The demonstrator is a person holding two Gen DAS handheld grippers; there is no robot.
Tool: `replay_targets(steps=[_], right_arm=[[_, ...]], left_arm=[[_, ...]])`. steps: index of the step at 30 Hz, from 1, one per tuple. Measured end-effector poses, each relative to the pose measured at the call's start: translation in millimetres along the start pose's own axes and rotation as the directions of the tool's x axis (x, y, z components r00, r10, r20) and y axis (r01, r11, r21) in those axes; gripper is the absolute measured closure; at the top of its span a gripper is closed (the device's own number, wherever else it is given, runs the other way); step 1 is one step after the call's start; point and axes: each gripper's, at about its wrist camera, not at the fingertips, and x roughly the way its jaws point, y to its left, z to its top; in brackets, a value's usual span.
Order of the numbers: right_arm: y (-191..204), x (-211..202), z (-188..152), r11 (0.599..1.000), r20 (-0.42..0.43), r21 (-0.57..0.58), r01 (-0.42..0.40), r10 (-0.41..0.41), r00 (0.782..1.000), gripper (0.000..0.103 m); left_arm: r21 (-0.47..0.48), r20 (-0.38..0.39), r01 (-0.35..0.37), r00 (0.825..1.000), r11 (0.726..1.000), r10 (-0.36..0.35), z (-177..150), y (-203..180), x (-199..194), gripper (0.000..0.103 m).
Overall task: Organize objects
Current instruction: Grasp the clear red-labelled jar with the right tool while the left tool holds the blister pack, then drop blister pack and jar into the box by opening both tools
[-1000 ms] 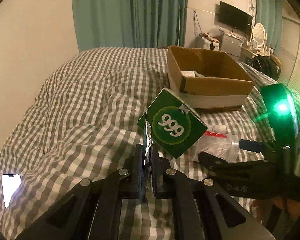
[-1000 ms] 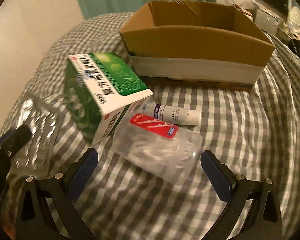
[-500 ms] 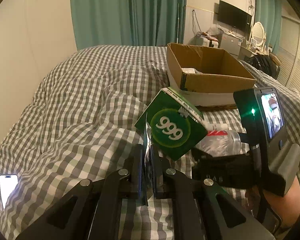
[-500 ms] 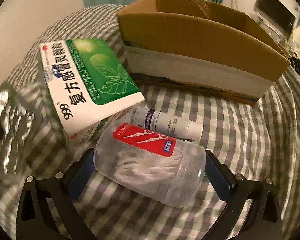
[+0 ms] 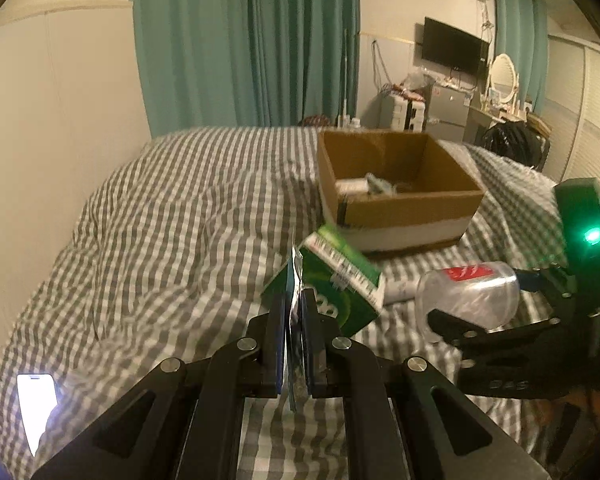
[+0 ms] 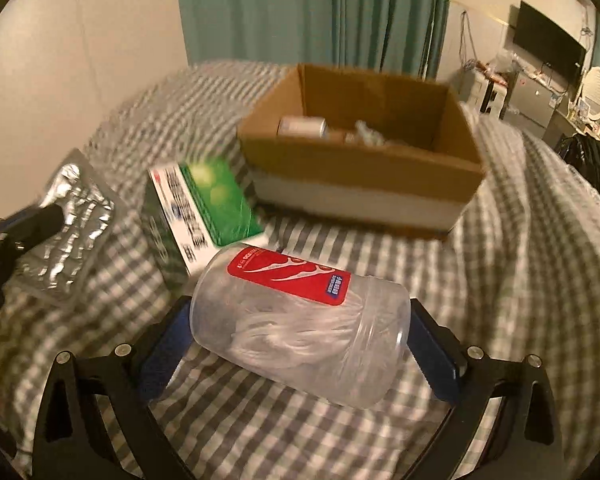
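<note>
A bed (image 5: 172, 216) covered in a grey-and-white checked quilt fills both views, with teal curtains (image 5: 244, 44) behind it.

In the left wrist view, the left gripper (image 5: 291, 320) rises from 6 o'clock. Its fingers (image 5: 276, 320) are pressed nearly together on a thin silver foil pill sheet (image 5: 294, 292), held edge-on and upright. Just beyond the sheet, toward 1 o'clock, a green medicine box (image 5: 340, 276) lies tilted on the quilt. Further on at 1 o'clock sits an open cardboard box (image 5: 400, 200) with a few small items inside. A lit phone (image 5: 36, 400) lies on the quilt at 8 o'clock. At 3 o'clock the right gripper (image 5: 480, 308) is seen from the side, a green light glowing on its body, with a clear plastic jar (image 5: 468, 296) between its fingers.

In the right wrist view, the right gripper (image 6: 300, 332) reaches in from 6 o'clock. Its blue-padded fingers (image 6: 432, 352) are spread wide and touch each end of the clear plastic jar (image 6: 300, 320), which lies on its side with a red label facing up and white contents inside. Whether the jar is lifted off the quilt is hard to tell. The green medicine box (image 6: 204, 208) sits just behind the jar at 11 o'clock. The foil pill sheet (image 6: 68, 224) shows at 9 o'clock, gripped by the dark tip of the left gripper (image 6: 40, 220). The cardboard box (image 6: 360, 160) stands at 12 o'clock, apart from the jar. This view is blurred.
</note>
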Motion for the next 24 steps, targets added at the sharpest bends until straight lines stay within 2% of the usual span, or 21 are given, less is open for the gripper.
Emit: replay_targets(steps=[7,12,18,24], right_arm=[[-17.4,-63.2,42.8,0.999,0.121,-0.018,-0.037,0.039,0.992,0.004],[-25.4,-99.7,89.9,0.997,0.217,-0.075,-0.019,0.034,0.976,0.004],[-32.9,-120.9,135.4,0.993,0.292,-0.111,0.035,-0.001,0.956,0.004],[-44.1,-118.1,181.3,0.990,0.343,-0.122,0.064,-0.018,0.939,0.004]], left_arm=[[0.069,0.110,0.034,0.993,0.997,-0.042,43.0,-16.7,-32.0,0.096],[0.127,0.171,0.041,0.983,0.991,-0.062,79.8,-34.1,-38.6,0.096],[0.147,0.207,0.056,0.975,0.988,-0.086,123.2,-49.1,-21.1,0.096],[0.128,0.198,0.081,0.975,0.988,-0.106,161.8,-57.0,16.2,0.096]])
